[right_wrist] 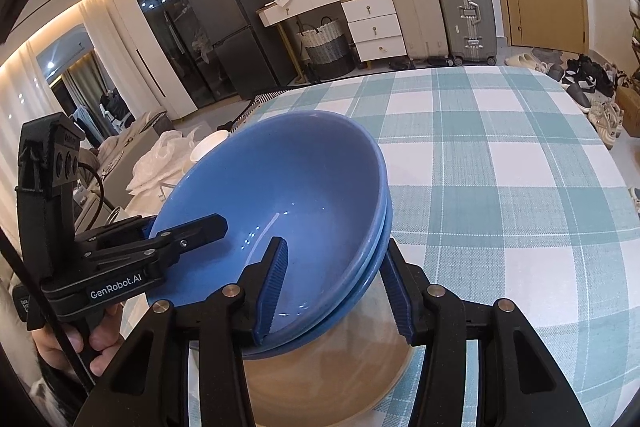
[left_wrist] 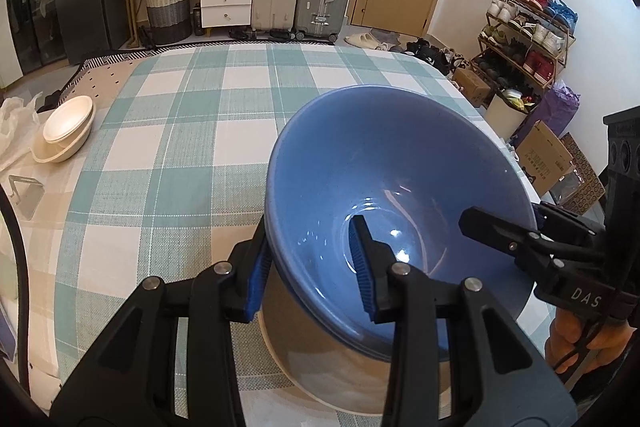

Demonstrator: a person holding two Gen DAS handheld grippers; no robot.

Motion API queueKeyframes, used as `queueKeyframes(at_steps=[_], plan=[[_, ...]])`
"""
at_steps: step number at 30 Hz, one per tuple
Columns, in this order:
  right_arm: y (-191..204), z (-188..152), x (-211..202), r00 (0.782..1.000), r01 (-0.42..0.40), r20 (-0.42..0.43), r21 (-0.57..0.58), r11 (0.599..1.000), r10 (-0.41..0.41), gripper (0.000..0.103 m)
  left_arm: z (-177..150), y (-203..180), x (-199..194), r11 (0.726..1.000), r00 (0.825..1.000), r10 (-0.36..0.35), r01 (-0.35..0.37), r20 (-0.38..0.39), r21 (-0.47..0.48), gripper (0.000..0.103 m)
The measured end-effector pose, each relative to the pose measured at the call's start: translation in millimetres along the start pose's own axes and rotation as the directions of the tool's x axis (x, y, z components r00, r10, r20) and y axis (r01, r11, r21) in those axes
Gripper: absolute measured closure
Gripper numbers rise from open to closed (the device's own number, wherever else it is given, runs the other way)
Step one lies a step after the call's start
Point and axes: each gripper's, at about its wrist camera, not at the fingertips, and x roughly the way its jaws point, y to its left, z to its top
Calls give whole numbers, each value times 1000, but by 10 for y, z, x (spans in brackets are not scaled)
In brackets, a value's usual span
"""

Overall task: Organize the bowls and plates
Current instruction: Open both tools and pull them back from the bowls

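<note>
Nested blue bowls (left_wrist: 400, 155) (right_wrist: 288, 167) are held tilted just above a wide beige plate (left_wrist: 320, 367) (right_wrist: 320, 387) on the checked tablecloth. My left gripper (left_wrist: 310, 267) is shut on the stack's left rim, one pad inside and one outside. From the opposite side, my right gripper (right_wrist: 334, 291) clamps the rim the same way. Each gripper also shows in the other's view: the right gripper (left_wrist: 508, 219) at the bowls' right edge, the left gripper (right_wrist: 192, 227) at their left edge, each held by a hand.
Two cream bowls (left_wrist: 66, 131) (right_wrist: 208, 147) sit stacked at the table's left edge beside white plastic bags (right_wrist: 160, 155). The teal-and-white tablecloth (left_wrist: 192, 131) stretches beyond the bowls. Suitcases, drawers and a shoe rack (left_wrist: 528, 27) stand past the table.
</note>
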Motion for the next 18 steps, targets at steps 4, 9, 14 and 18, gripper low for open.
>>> queueKeyframes(at_steps=[4, 9, 14, 18], plan=[[-1, 2, -2, 1000, 0, -2, -10, 1000, 0, 54, 1, -8, 23, 1000, 1000, 7, -7, 7, 12, 68], [-8, 9, -30, 1000, 13, 3, -30, 999, -13, 46, -10, 17, 19, 1000, 1000, 13, -14, 15, 26, 48], [-28, 10, -141, 999, -2, 36, -64, 998, 4, 17, -40, 75, -62, 999, 999, 31, -32, 42, 36, 28], [-77, 3, -226, 998, 4, 68, -71, 997, 1, 6, -73, 119, -182, 999, 996, 30, -34, 84, 39, 22]])
